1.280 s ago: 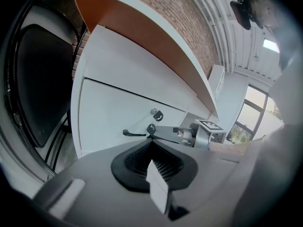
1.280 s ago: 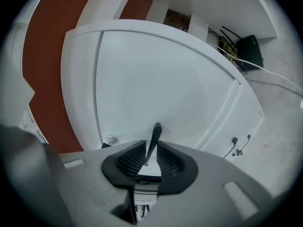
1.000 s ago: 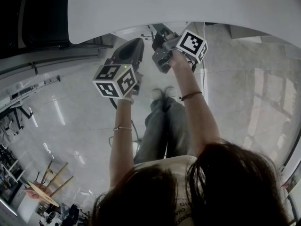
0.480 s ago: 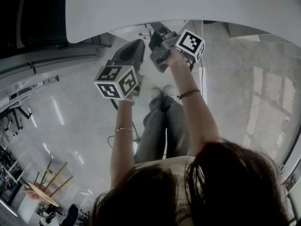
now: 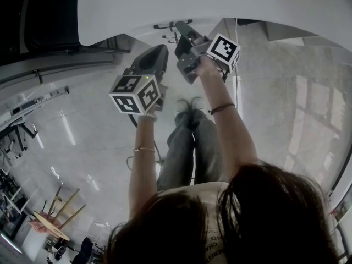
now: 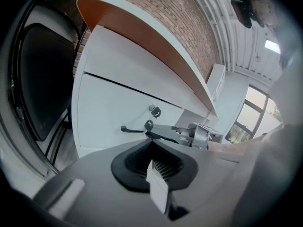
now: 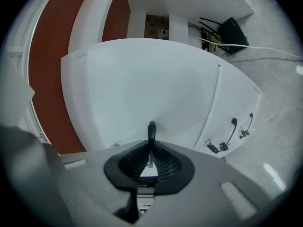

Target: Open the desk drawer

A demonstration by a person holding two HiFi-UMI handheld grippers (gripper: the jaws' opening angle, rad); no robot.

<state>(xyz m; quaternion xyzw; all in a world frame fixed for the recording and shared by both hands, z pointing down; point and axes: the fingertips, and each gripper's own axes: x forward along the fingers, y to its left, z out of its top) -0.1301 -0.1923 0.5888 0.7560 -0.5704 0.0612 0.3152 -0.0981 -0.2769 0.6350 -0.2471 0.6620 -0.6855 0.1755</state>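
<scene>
Your right gripper [image 7: 150,161] is clamping the black handle [image 7: 151,131] | drawer [image 7: 142,79] is sitting far-centre under the desk | left gripper [image 6: 156,169] is hanging near-left, jaws together, empty | risk: if you're pulling off-line, the thin handle is likely slipping from the pads.

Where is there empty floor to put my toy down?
Bare floor lies right of the person's right arm, and left of the left arm down to the wooden stool. It's crowded by the desk: the right gripper is shut on the drawer handle, shoes below.
</scene>
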